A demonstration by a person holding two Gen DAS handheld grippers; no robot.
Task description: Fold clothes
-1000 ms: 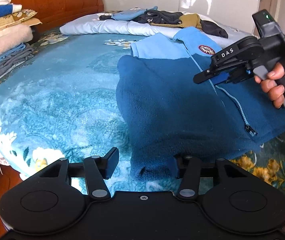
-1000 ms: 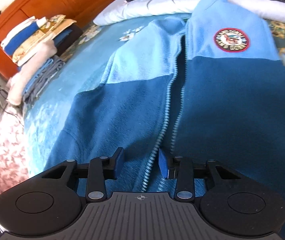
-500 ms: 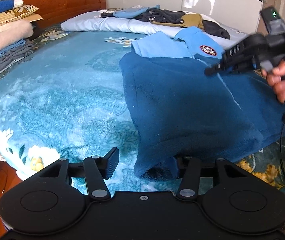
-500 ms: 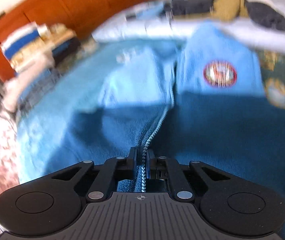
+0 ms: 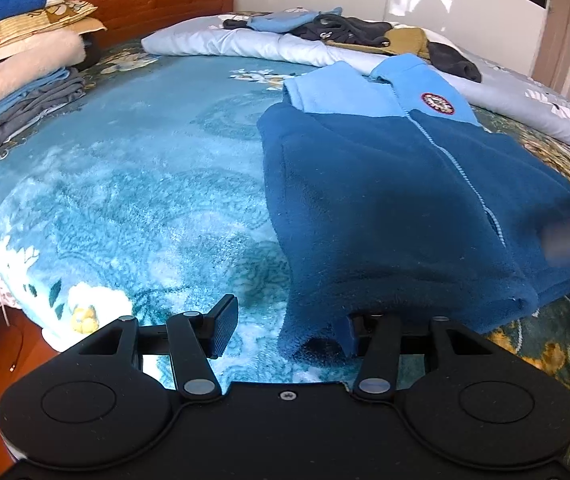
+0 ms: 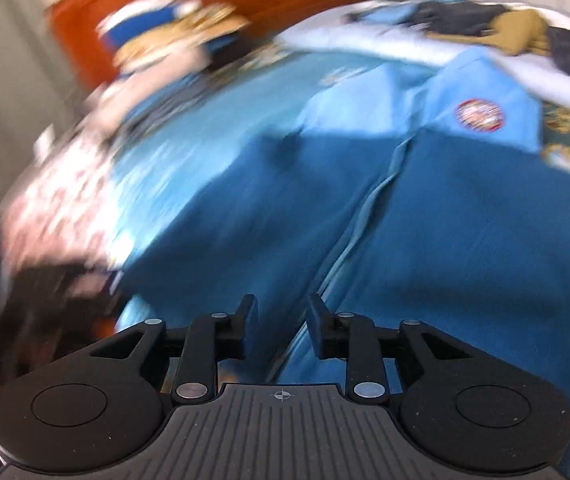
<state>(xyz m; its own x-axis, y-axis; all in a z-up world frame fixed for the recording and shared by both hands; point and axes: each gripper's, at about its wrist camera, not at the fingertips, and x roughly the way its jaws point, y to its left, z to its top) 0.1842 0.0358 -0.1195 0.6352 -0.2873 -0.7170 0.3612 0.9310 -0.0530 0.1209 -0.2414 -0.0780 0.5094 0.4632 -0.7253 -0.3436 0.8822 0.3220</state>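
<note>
One two-tone blue fleece jacket (image 5: 385, 200) lies flat on the floral bed blanket (image 5: 145, 184), one round badge (image 5: 438, 103) on its pale chest, zip closed. Left gripper (image 5: 285, 330): jaws spread, right finger tucked under the jacket's near hem corner, no pinch seen. Right gripper (image 6: 281, 330): jaws just opened, parted over the zip with nothing clamped; one folded stack (image 5: 17, 60) and one loose clothes pile (image 5: 357, 34) beyond.
</note>
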